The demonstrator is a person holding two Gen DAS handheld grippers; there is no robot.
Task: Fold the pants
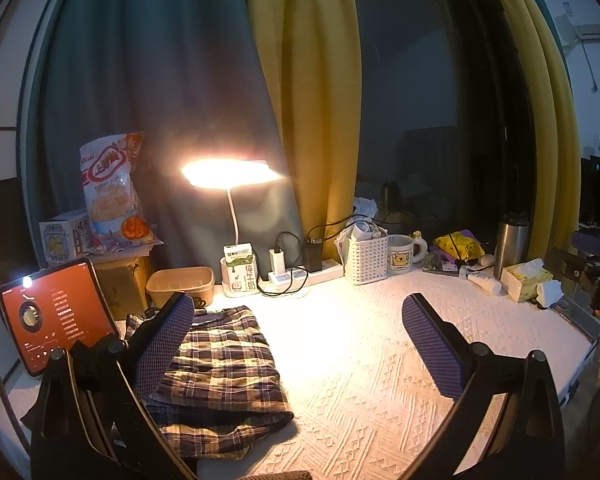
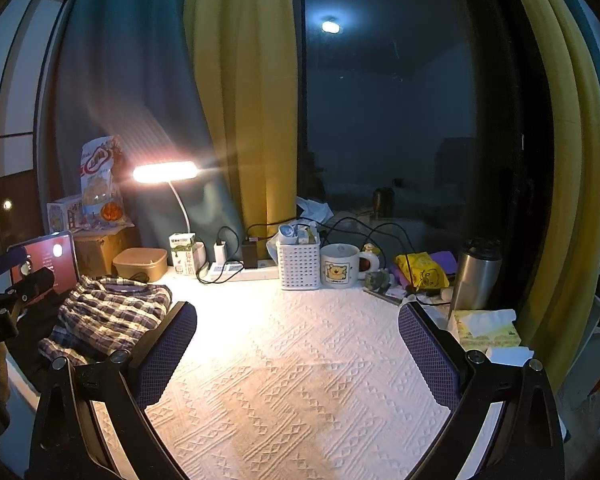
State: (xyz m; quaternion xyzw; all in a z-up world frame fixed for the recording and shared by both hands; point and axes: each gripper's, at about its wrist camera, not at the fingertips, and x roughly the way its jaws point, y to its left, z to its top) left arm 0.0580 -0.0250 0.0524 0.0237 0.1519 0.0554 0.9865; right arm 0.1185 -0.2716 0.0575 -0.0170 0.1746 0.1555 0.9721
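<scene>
Although the brown-and-navy plaid cotton pants (image 1: 220, 368) already lie in a compact folded stack at the left side of the white woven-pattern tabletop cover (image 1: 380, 380), the edges look loose, so the folding seems at or near its last step. Both the left gripper (image 1: 300, 340) and the right gripper (image 2: 298, 348) hover with jaws spread wide, pinching nothing. Any next move would likely call for smoothing or squaring the stack, or simply withdrawing. A glowing white desk lamp (image 1: 230, 174) lights the tabletop; behind it hang teal and mustard curtains (image 1: 300, 80) before a dark window, with a white cartoon mug (image 1: 402, 258) and red-screened tablet (image 1: 56, 316) nearby.
</scene>
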